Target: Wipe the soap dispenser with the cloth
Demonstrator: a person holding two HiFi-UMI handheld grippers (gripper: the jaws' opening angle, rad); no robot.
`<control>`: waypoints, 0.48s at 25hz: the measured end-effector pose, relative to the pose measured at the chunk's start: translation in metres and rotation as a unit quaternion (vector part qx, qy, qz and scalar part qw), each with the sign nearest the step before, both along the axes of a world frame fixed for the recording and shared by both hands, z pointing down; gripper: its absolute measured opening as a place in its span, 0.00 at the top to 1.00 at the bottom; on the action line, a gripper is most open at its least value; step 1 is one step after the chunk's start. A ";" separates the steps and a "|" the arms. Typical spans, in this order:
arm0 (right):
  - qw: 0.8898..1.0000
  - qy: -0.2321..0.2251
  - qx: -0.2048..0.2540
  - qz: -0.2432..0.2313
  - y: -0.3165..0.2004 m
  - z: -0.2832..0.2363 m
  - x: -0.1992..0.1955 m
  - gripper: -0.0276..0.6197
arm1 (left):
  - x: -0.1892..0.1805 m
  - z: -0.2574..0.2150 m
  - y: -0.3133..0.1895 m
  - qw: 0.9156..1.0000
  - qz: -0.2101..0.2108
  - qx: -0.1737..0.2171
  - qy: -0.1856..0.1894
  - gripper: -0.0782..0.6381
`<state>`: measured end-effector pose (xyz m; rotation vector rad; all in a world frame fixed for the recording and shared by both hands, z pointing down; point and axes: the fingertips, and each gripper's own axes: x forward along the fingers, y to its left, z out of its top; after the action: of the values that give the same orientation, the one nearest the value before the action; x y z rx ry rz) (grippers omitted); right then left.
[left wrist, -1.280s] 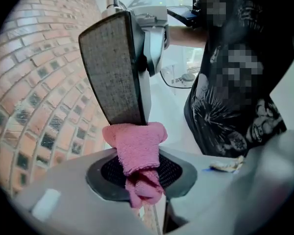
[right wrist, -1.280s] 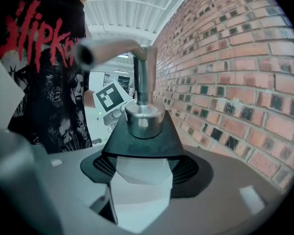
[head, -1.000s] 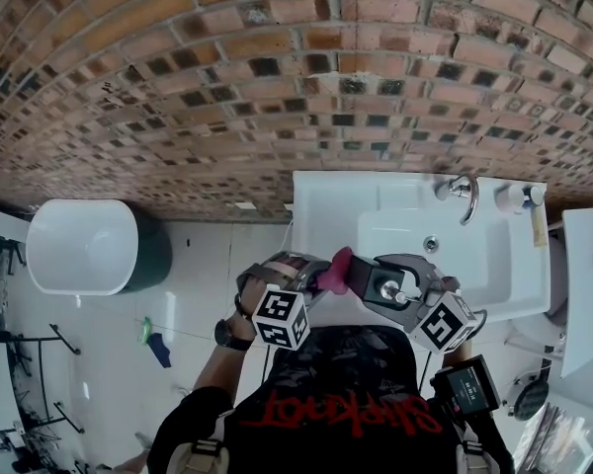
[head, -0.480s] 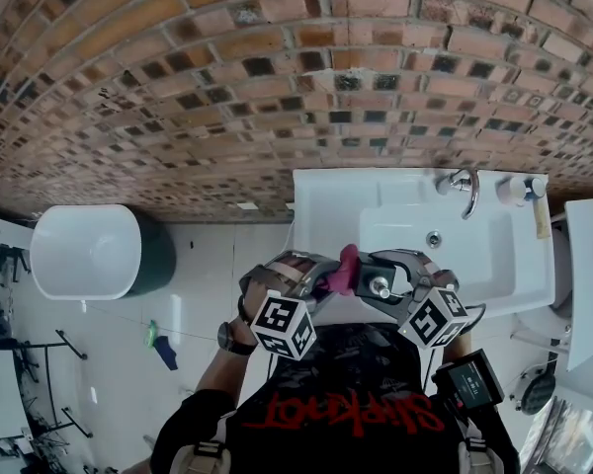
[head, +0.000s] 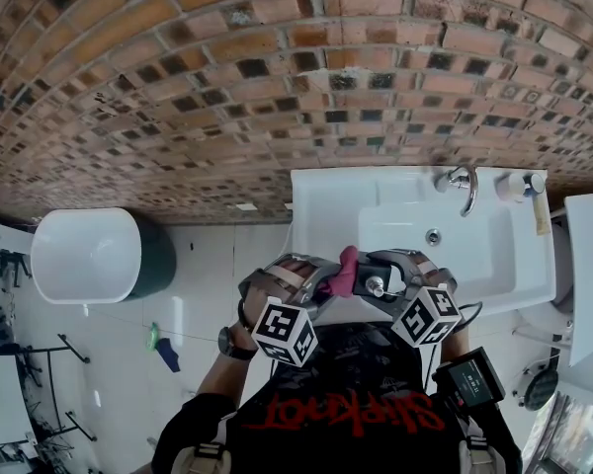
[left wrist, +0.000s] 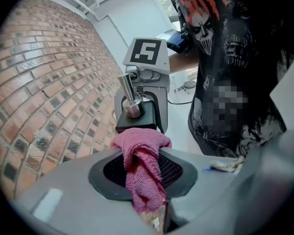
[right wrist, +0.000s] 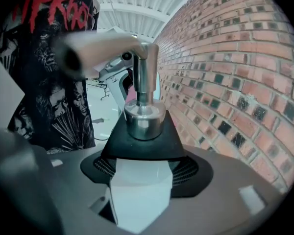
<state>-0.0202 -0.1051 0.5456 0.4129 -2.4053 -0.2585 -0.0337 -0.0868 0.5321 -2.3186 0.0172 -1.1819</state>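
Clamps pink cloth (left wrist: 143,168) in left gripper (head: 326,282), soap dispenser (right wrist: 139,192) in right gripper (head: 381,282), both just off sink (head: 321,200) front rim. Has raised cloth, lowered dispenser; now meets dispenser top, seemingly touching. Reads as wiping under way, unfinished.

The cloth (left wrist: 139,170) is deep pink. The soap dispenser (right wrist: 139,195) has a white body, black shoulder and silver pump. Across the frame's top, the brick wall (head: 227,87) mixes red-brown and dark bricks.
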 end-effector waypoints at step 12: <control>1.000 0.009 0.008 0.003 0.006 -0.010 0.005 0.50 | -0.001 0.054 -0.011 0.996 -0.027 -0.012 -0.087 0.74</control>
<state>-0.0156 -0.0993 0.5357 0.4243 -2.3861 -0.2786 -0.0346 -0.0975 0.5860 -2.2394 0.0036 -1.4157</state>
